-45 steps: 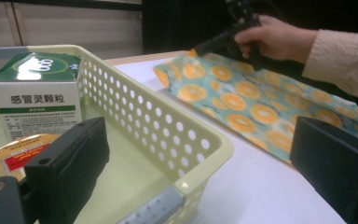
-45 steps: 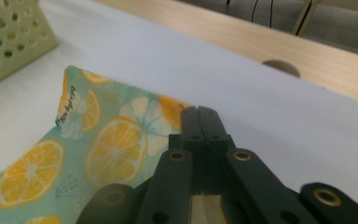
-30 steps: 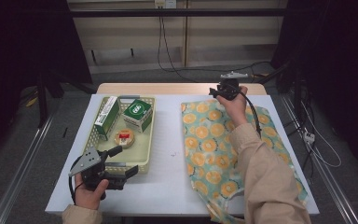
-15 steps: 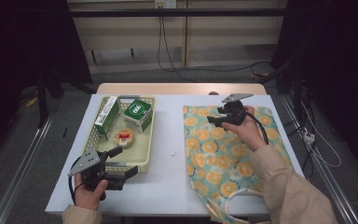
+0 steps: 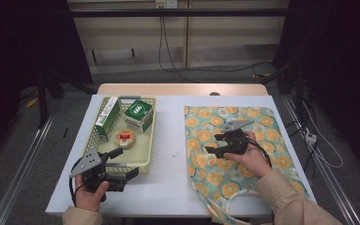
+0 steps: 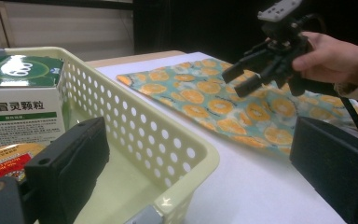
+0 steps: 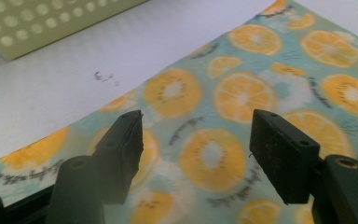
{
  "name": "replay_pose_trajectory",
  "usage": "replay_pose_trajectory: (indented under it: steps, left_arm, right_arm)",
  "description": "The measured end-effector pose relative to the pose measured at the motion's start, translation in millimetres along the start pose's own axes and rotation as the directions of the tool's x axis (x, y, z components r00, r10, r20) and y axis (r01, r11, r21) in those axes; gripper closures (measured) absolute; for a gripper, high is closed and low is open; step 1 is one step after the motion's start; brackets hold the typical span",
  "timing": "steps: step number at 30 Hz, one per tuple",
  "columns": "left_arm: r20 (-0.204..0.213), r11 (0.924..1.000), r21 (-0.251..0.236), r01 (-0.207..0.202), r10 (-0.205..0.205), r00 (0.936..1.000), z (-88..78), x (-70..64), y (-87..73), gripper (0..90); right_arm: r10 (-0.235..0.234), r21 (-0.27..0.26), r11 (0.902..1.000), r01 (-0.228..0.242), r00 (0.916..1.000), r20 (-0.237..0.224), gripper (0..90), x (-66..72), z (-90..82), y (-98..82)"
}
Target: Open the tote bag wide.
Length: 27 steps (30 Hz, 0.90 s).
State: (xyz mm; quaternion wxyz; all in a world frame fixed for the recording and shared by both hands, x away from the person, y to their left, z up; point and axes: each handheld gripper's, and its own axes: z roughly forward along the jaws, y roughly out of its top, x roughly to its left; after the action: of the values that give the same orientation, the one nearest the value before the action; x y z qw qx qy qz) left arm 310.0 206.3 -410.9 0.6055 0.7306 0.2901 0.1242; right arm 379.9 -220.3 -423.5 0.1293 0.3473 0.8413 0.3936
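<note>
The orange-print cloth bag (image 5: 236, 159) lies flat along the tabletop's right edge. Above its middle hangs the right gripper (image 5: 216, 143), its empty jaws just opening and now spread. The left gripper (image 5: 124, 165), jaws apart, straddles the basket's (image 5: 146, 154) near right corner.

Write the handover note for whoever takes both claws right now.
Right claw: open, empty, jaws just been opening, above the orange-print bag, which lies flat on the table.
Left claw: open, empty, at the near edge of the basket.
Basket holds two green boxes and a round tin.
Done: bag laid out.
Left: probably loading the basket's items into the bag.
</note>
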Motion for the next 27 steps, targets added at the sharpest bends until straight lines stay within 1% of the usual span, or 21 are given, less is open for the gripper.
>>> replay_pose_trajectory:
  steps: [1,2,3,5,6,7,8,9,10,11,14,15,17,18,19,20,21,22,25,27]
  left_arm:
    - [0.001,1.0000,0.001,0.001,-0.001,1.0000,0.2,0.0,-0.3,4.3]
    - [0.001,1.0000,0.002,0.004,-0.004,1.0000,0.4,-0.1,-0.5,4.3]
    - [0.002,1.0000,0.003,0.003,-0.003,1.0000,0.6,-0.2,-0.7,4.3]
    - [0.004,1.0000,0.003,0.003,-0.003,1.0000,0.6,-0.3,-0.7,4.3]
    - [0.005,1.0000,0.002,0.002,-0.002,1.0000,0.8,-0.5,-0.7,4.3]
    - [0.004,1.0000,0.002,0.002,-0.002,1.0000,0.8,-0.5,-0.8,4.3]
    - [0.005,1.0000,0.002,0.003,-0.003,1.0000,0.7,-0.5,-0.8,4.3]
    - [0.004,1.0000,0.002,0.002,-0.002,1.0000,0.5,-0.6,-0.8,4.3]
    - [0.004,1.0000,0.004,-0.002,0.002,1.0000,0.1,-0.4,-0.7,4.3]
    - [0.004,1.0000,0.004,-0.003,0.003,1.0000,-0.2,-0.3,-0.8,4.3]
    - [0.001,1.0000,0.005,0.000,0.000,1.0000,-1.1,0.0,-1.4,4.3]
    - [0.002,1.0000,0.006,-0.001,0.001,1.0000,-1.1,0.2,-1.7,4.3]
    - [0.002,0.9999,0.010,-0.006,0.006,1.0000,-1.0,0.0,-2.0,4.3]
    - [0.003,0.9999,0.009,-0.005,0.005,1.0000,-1.1,-0.1,-2.1,4.3]
    - [0.004,1.0000,0.008,-0.004,0.004,1.0000,-1.1,-0.2,-2.1,4.3]
    - [0.003,0.9999,0.009,-0.006,0.006,1.0000,-1.1,-0.3,-1.9,4.3]
    - [0.003,1.0000,0.006,-0.002,0.002,1.0000,-0.8,-0.7,-1.8,4.3]
    - [0.005,1.0000,0.006,-0.002,0.002,1.0000,-0.6,-0.8,-1.7,4.3]
    - [0.005,1.0000,0.007,-0.003,0.003,1.0000,-0.5,-1.6,-1.6,4.3]
    - [0.004,1.0000,0.006,-0.003,0.003,1.0000,-1.1,-2.3,-1.6,4.3]
  right_arm:
    - [-0.008,0.004,1.0000,0.008,0.9999,-0.008,34.9,4.3,1.5,-0.2]
    - [-0.012,-0.002,0.9999,0.012,0.9993,-0.036,34.9,14.5,6.0,-0.2]
    - [-0.012,-0.002,0.9999,0.012,0.9993,-0.036,34.9,14.5,6.0,-0.2]
    - [-0.012,0.001,0.9999,0.012,0.9983,-0.057,34.9,24.0,11.8,0.8]
    - [-0.022,0.005,0.9997,0.023,0.9978,-0.062,34.9,28.7,15.6,1.5]
    - [-0.025,0.012,0.9996,0.025,0.9973,-0.069,34.8,33.4,19.9,2.2]
    - [-0.031,0.016,0.9993,0.033,0.9962,-0.082,34.8,42.3,29.6,3.4]
    - [-0.031,0.016,0.9993,0.033,0.9962,-0.082,34.4,42.3,29.6,3.4]
    - [-0.051,0.029,0.9981,0.054,0.9953,-0.082,34.2,49.5,39.1,4.0]
    - [-0.051,0.029,0.9981,0.054,0.9953,-0.082,34.2,49.5,39.1,4.0]
    - [-0.041,0.043,0.9980,0.046,0.9938,-0.103,33.7,56.6,51.4,2.7]
    - [-0.047,0.047,0.9975,0.052,0.9936,-0.102,33.6,57.9,53.5,2.1]
    - [-0.074,0.076,0.9938,0.081,0.9931,-0.091,34.5,61.3,58.3,-1.4]
    - [-0.089,0.066,0.9934,0.094,0.9930,-0.077,36.4,63.5,58.0,-3.4]
    - [-0.089,0.066,0.9934,0.094,0.9930,-0.077,36.4,63.5,58.0,-3.4]
    - [-0.086,0.067,0.9935,0.092,0.9934,-0.076,39.3,64.0,57.6,-3.5]
    - [-0.084,0.077,0.9929,0.090,0.9935,-0.076,46.1,65.3,56.6,-2.3]
    - [-0.084,0.077,0.9929,0.090,0.9935,-0.076,46.1,65.3,56.6,-2.3]
    - [-0.083,0.088,0.9921,0.089,0.9938,-0.074,53.9,64.3,56.3,-0.8]
    - [-0.077,0.091,0.9923,0.084,0.9945,-0.071,61.4,61.8,55.7,-0.3]
